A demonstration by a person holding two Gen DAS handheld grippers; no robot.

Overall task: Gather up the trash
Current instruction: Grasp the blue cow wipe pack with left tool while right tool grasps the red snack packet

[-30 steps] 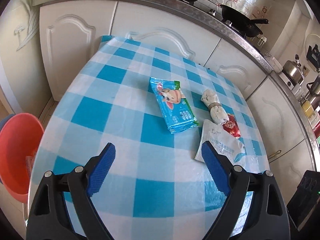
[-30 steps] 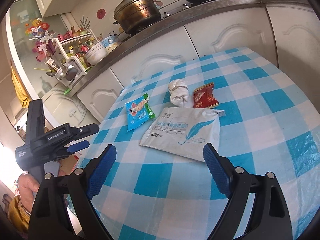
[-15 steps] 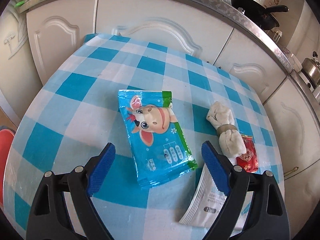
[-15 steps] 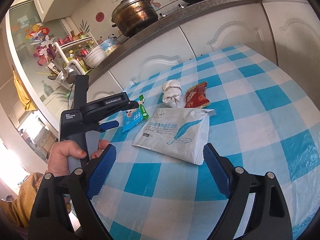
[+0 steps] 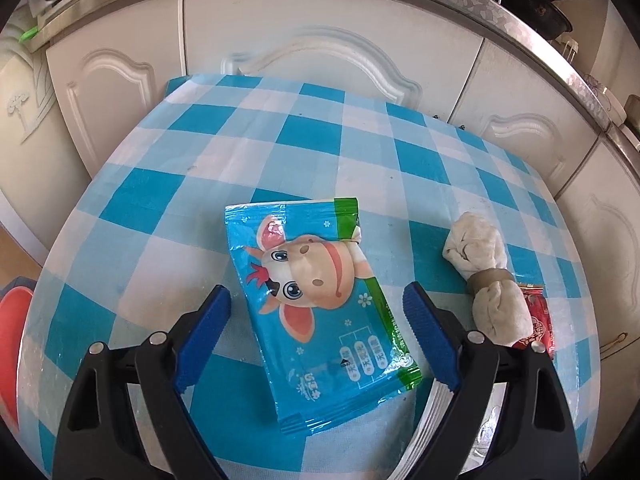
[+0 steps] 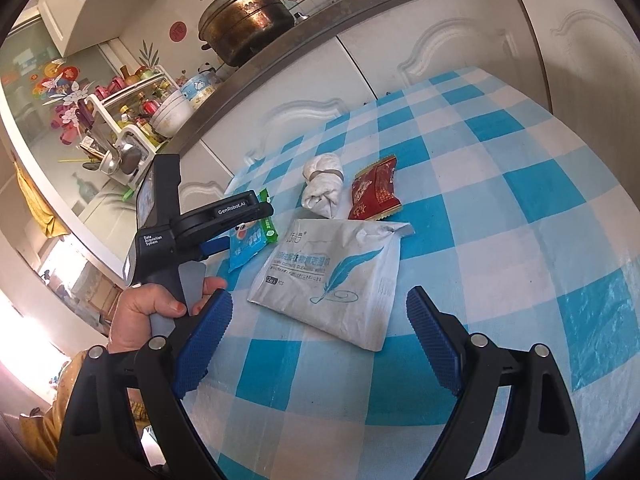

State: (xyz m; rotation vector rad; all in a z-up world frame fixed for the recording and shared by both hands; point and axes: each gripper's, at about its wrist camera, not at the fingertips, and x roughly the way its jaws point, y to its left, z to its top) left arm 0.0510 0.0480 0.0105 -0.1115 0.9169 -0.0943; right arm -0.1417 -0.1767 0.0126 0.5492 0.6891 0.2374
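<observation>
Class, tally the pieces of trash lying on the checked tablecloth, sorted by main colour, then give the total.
Blue: 1, the cow wrapper
White: 2, the feather pouch and the tied bundle
Red: 1, the snack packet
Total: 4

- A blue-and-white checked tablecloth point(image 5: 224, 148) covers the table.
- White cabinet doors point(image 5: 328, 36) with arched panels stand behind the table, under a metal-edged counter point(image 5: 516, 28).
- A black frying pan point(image 5: 528, 4) sits on the counter in the left wrist view.
- A large tarnished pot with a lid point(image 6: 248, 20) sits on the counter in the right wrist view.
- A white rack point(image 6: 128, 120) crowded with bottles, bowls and utensils stands further along the counter.
- A red basin point(image 5: 10, 344) shows beside the table's edge, low down.
- Cartoon stickers point(image 6: 60, 88) decorate the glass on the wall.
</observation>
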